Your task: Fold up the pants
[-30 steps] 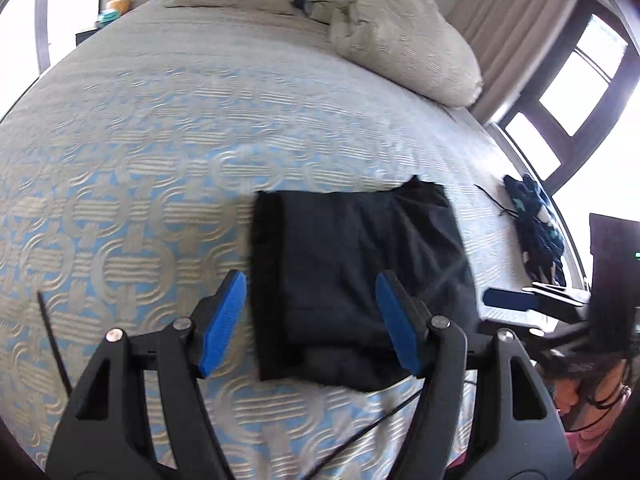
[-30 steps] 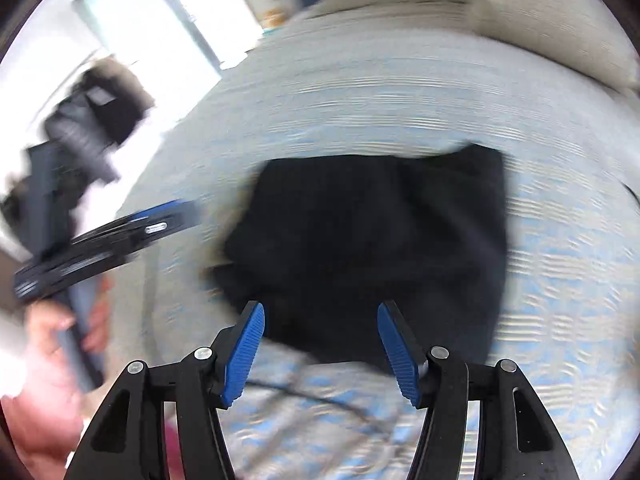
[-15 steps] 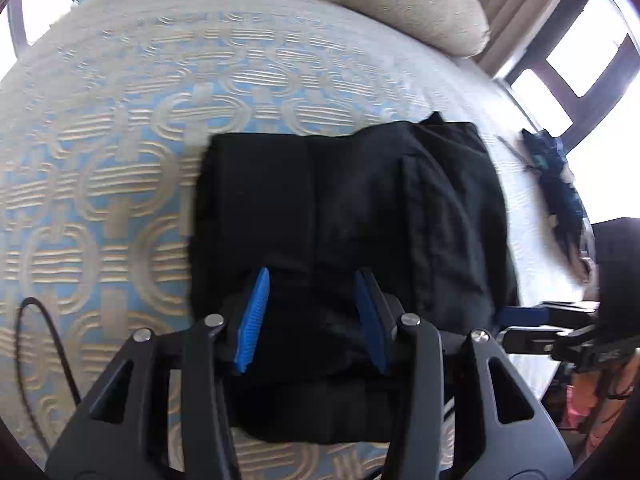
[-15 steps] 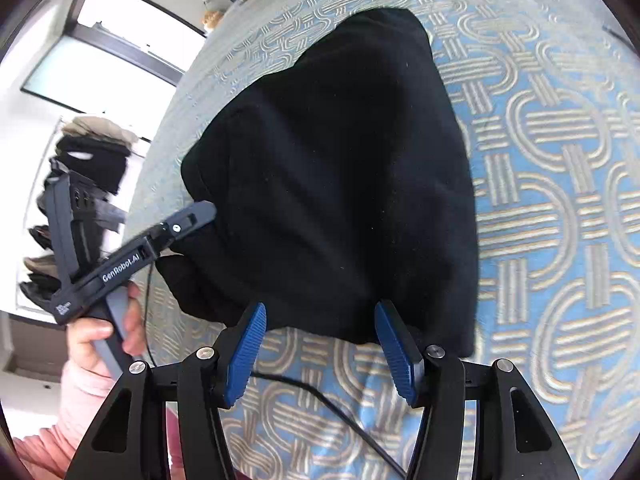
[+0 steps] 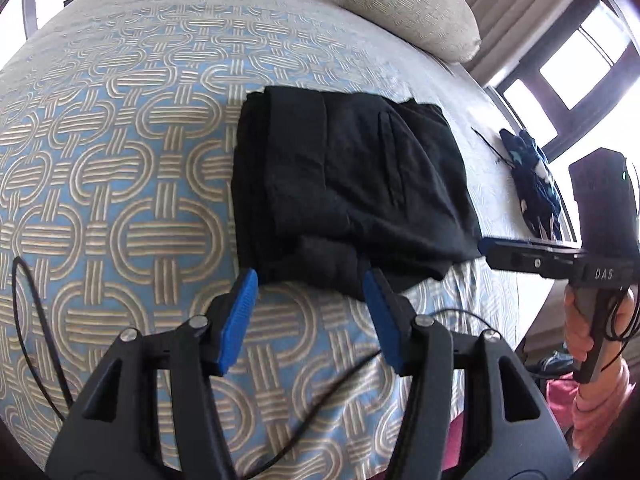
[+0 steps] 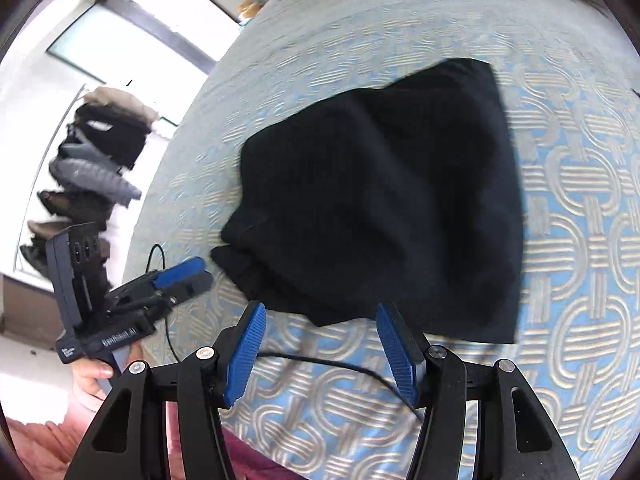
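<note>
- Left wrist view: one pair of black pants (image 5: 352,196), folded into a thick rectangle, mid-bed (image 5: 120,184).
- One left gripper (image 5: 308,296), 6 o'clock of pants: jaws opening, nothing between.
- One right gripper (image 6: 320,332): jaws half-open, empty.
- One pillow (image 5: 404,4), 12 o'clock.

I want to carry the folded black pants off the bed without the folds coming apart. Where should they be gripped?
Probably the near edge of the black pants, where the stacked layers end thick. Come in low from the near side, one gripper toward each corner, pinching all layers together.
</note>
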### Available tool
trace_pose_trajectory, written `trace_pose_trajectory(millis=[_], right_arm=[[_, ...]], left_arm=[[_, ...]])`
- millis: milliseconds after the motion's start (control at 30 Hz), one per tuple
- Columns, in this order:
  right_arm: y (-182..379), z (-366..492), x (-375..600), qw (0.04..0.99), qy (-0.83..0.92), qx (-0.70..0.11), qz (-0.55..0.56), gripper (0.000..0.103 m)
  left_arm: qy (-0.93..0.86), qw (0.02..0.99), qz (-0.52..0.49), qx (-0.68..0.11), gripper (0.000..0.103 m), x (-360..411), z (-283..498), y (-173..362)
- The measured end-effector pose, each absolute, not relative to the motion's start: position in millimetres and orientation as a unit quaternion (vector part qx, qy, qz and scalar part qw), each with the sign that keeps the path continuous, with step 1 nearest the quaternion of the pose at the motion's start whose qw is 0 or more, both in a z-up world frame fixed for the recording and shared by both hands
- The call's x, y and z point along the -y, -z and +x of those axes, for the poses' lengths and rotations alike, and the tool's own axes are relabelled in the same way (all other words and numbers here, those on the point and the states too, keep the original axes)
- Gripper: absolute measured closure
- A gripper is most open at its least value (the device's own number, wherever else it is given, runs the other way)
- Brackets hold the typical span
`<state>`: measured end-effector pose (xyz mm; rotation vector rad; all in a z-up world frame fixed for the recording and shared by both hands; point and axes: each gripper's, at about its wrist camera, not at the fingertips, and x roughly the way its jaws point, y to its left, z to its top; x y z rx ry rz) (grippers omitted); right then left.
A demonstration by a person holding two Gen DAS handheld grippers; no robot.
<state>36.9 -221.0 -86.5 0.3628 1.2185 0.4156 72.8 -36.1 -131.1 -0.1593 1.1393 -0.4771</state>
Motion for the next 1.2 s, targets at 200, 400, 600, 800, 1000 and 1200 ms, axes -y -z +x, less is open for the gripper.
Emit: trace_pose_trajectory(millis=[200,400,600,800,1000,1200], right_arm=[[79,43,164,0.806,-0.215,-0.550,0.040,0.044],[110,75,127,0.811,-0.149,-0.559,-0.092,0.045],[99,100,124,0.809,-0.180,-0.559,-0.034,0.097],[60,99,137,0.816,-0.216,-0.537,0.013,0.097],[43,91,107,0.817,-0.257,-0.512,-0.071,0.087],[93,77,60,0.769,-0.283,-0.537,-0.202,0.052]], left_arm=[[0.233,0.812,-0.062,-0.531,0.046,49,73,137],[0.212,0.811,-0.062,-0.541,0.046,44,76,145],[0.222,0.823,-0.073,-0.518,0.046,30,74,131],[0.281,0.814,-0.058,-0.505,0.046,43,88,125],[0.255,0.803,-0.038,-0.537,0.046,47,95,143],[0.221,0.811,-0.051,-0.539,0.046,11,73,143]])
